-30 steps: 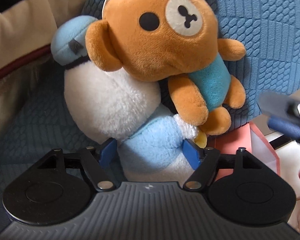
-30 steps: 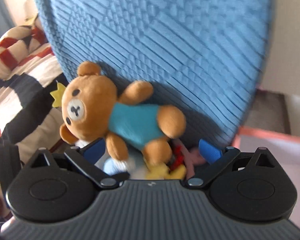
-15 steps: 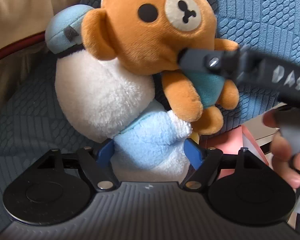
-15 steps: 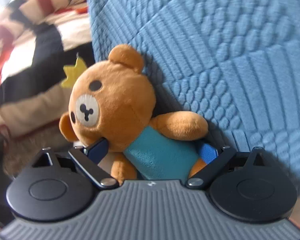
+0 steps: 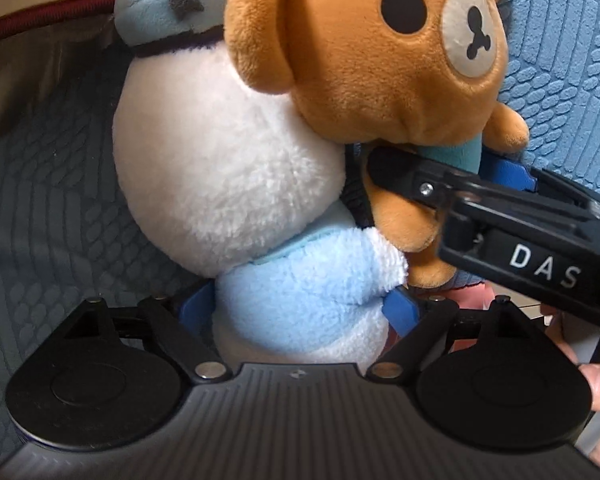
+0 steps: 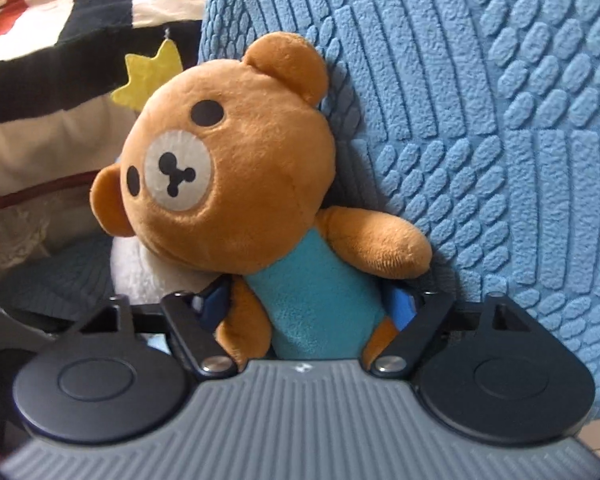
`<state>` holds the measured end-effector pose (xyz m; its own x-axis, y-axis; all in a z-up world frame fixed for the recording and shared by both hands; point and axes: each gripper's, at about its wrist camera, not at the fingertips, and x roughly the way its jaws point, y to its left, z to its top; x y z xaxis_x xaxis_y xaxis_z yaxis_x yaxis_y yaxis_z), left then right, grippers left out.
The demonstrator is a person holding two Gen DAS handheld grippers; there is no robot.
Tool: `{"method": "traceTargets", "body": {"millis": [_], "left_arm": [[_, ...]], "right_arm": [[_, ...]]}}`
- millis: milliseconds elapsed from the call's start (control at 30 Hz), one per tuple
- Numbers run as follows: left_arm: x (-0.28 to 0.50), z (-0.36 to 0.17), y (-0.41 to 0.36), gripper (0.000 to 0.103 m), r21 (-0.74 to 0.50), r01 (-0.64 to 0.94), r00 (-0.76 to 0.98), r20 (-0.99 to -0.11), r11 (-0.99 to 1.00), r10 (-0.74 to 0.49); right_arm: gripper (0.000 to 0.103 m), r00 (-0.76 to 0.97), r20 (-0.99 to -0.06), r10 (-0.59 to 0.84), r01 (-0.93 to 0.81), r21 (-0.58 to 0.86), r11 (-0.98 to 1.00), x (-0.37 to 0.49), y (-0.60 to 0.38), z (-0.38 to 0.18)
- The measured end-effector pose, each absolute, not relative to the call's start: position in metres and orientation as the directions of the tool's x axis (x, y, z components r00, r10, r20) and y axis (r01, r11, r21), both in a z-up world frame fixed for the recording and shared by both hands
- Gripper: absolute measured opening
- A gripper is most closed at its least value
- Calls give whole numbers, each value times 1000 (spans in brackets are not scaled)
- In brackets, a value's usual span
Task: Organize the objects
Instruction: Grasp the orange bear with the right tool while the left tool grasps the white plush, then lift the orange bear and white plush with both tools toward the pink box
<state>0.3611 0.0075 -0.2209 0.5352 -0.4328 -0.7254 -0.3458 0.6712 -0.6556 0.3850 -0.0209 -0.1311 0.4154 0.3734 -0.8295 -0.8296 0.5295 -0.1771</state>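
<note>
The right tongs (image 6: 306,308), whose jaws have just been closing, are set around the teal torso of the brown bear plush (image 6: 236,184), its fingers touching the torso's sides; whether it is squeezed cannot be told. The left tongs (image 5: 296,308), just opened wider, are spread about the pale-blue body of the white plush (image 5: 224,168), not pinching. A grasp on the bear is judged in hand; next, a firm pinch and a lift clear are called for. Both soft toys are propped against the blue quilted cushion (image 6: 480,120).
</note>
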Motion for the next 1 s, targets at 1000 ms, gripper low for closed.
{"method": "traceTargets", "body": {"millis": [1000], "left_arm": [[231,-137,63,65,-486,-241,513,-799,840,-315]], "right_arm": [[61,380,-841,384,-539,136,831,255,-109,-111]]}}
